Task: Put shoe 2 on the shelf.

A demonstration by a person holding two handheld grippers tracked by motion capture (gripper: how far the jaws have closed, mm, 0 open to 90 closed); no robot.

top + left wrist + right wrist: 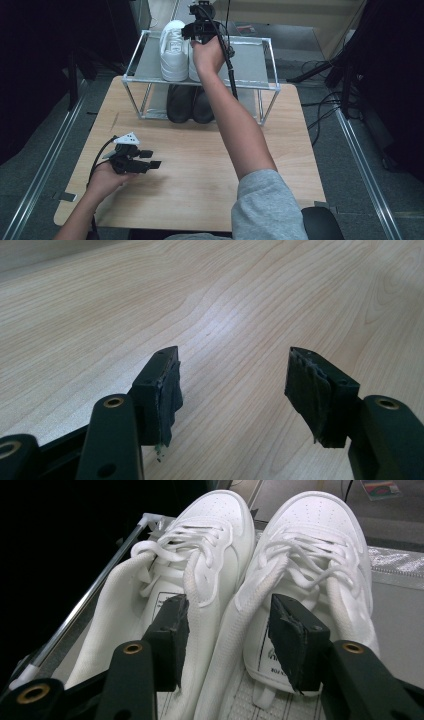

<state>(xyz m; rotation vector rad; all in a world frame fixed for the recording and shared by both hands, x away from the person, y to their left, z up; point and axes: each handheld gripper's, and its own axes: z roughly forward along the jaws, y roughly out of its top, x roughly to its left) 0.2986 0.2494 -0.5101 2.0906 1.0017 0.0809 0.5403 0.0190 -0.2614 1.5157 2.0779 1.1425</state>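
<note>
Two white sneakers stand side by side on the top shelf of a metal rack, the left one and the right one. My right gripper is over their heel ends, one jaw inside each shoe and the two inner collars between them. The pads stand apart from the collars, so it is open. In the high view the right hand and gripper cover most of the right sneaker, beside the left sneaker. My left gripper rests open and empty over the wooden table, at its front left.
A pair of black shoes sits on the rack's lower shelf. The rack stands at the table's far edge. The right forearm stretches across the middle of the table. Dark stands and cables flank the table on the floor.
</note>
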